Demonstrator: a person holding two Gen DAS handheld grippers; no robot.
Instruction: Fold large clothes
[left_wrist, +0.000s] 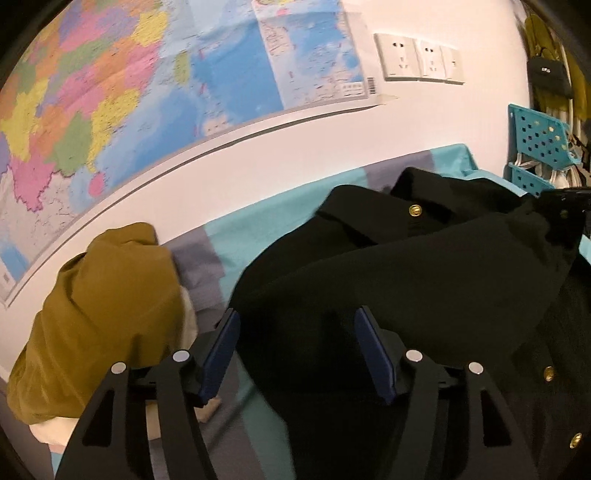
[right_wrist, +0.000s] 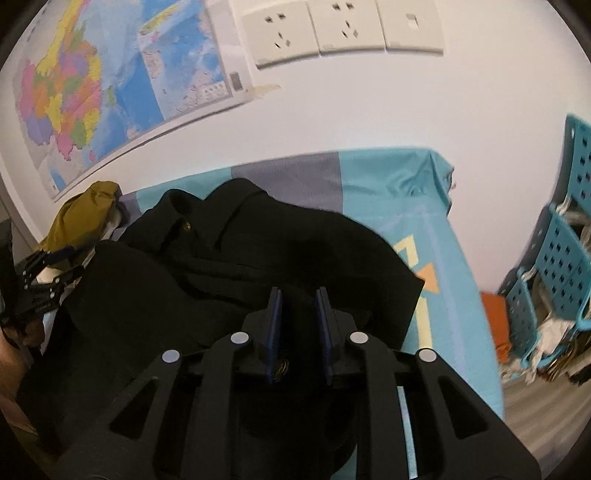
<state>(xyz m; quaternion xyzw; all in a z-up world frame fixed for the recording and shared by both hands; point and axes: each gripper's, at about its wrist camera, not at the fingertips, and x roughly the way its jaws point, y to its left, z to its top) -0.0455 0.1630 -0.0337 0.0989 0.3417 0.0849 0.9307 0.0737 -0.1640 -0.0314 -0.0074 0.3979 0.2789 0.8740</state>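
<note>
Starting at the far left, an olive garment (left_wrist: 99, 314) sat bunched against the wall under the map (left_wrist: 110, 110), on top of something pale, and it did not look neatly folded, though whether it belonged to the job could not be told. Next to it, the left gripper (left_wrist: 295, 350) hung with its jaws spread wide and nothing between the blue pads, its tips just above the left edge of the black coat (left_wrist: 406, 277). That coat, with brass buttons showing near the collar and down the front, lay in a rumpled heap across the middle of the teal sheet (right_wrist: 424, 192), collar toward the wall, its cloth rucked into ridges and not spread flat. Further right, the right gripper (right_wrist: 297, 325) sat low over the coat's near right part with only a narrow gap between its pads; dark cloth filled that gap, but whether the pads were pinching it could not be told. Beyond the bed's right side stood teal perforated bins (right_wrist: 561, 266) stuffed with other items. Judging from this, folding had barely begun: no clean fold showed on the coat, so it seemed to need smoothing out before its sleeves and body could be folded over.
</note>
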